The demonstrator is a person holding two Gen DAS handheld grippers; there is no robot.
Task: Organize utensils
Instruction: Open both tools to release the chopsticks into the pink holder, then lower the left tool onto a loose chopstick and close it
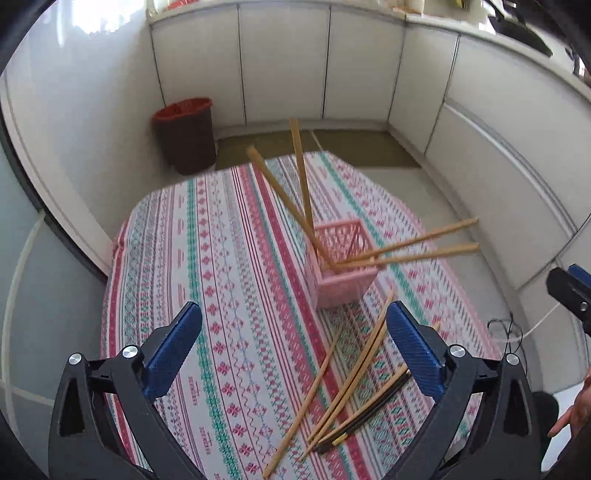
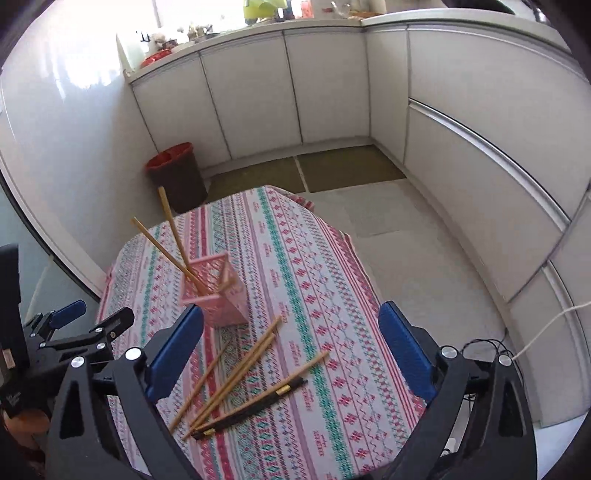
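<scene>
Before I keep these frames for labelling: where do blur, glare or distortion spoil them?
Left wrist view: the chopsticks in the pink basket are smeared with motion blur, and fisheye bends the cabinets. Right wrist view: the window blows out to white, glare streaks the glossy wall, and the tablecloth stays fairly sharp.

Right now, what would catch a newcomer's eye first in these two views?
The pink basket near the middle of the patterned tablecloth, with four wooden chopsticks poking out at splayed angles. Next, the loose chopsticks lying crossed on the cloth in front of it, a black pair among them. Both the left gripper and the right gripper hang open over that pile, holding nothing.
</scene>
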